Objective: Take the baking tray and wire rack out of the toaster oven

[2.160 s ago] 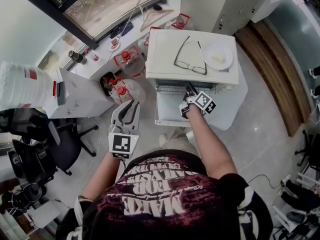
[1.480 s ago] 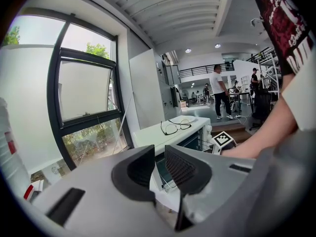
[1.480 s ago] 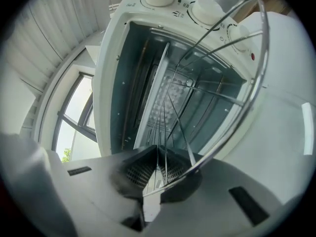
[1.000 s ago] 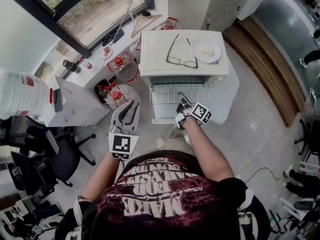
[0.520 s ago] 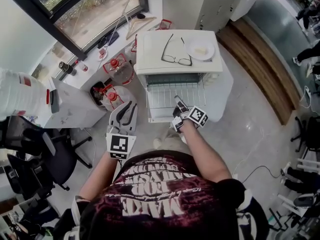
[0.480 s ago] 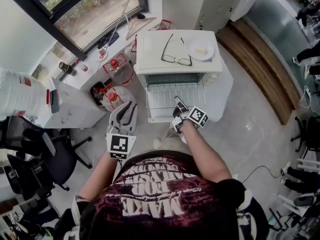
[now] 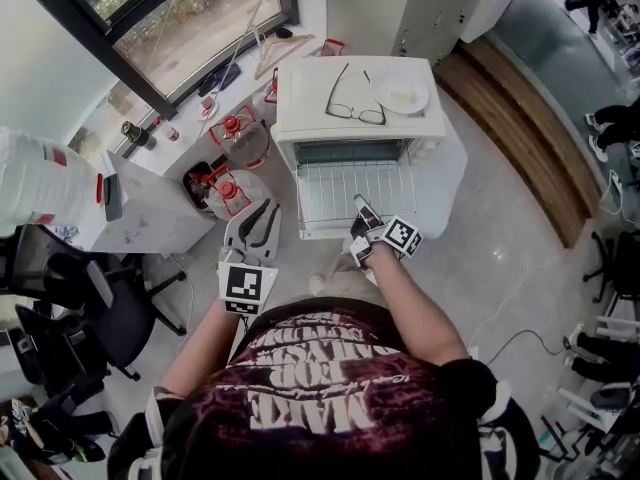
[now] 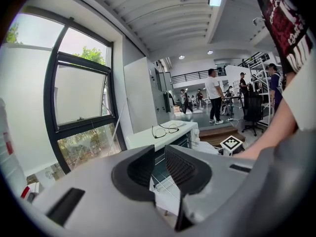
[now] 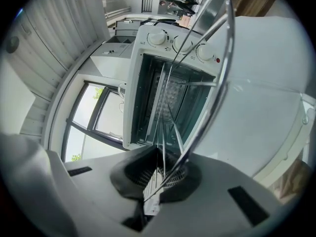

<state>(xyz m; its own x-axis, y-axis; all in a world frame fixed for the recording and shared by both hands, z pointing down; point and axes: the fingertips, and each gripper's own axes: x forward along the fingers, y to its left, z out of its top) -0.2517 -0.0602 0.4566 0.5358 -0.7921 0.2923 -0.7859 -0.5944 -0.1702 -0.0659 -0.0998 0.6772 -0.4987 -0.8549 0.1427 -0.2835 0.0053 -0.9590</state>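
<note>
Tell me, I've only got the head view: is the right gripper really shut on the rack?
Observer: Yes. The right gripper view shows the right gripper shut on the front wire of the rack.
Operator: And the left one?
Observer: The left gripper is open and empty.
Operator: What's on the front of the oven?
Observer: Three knobs in a row beside the opening.
</note>
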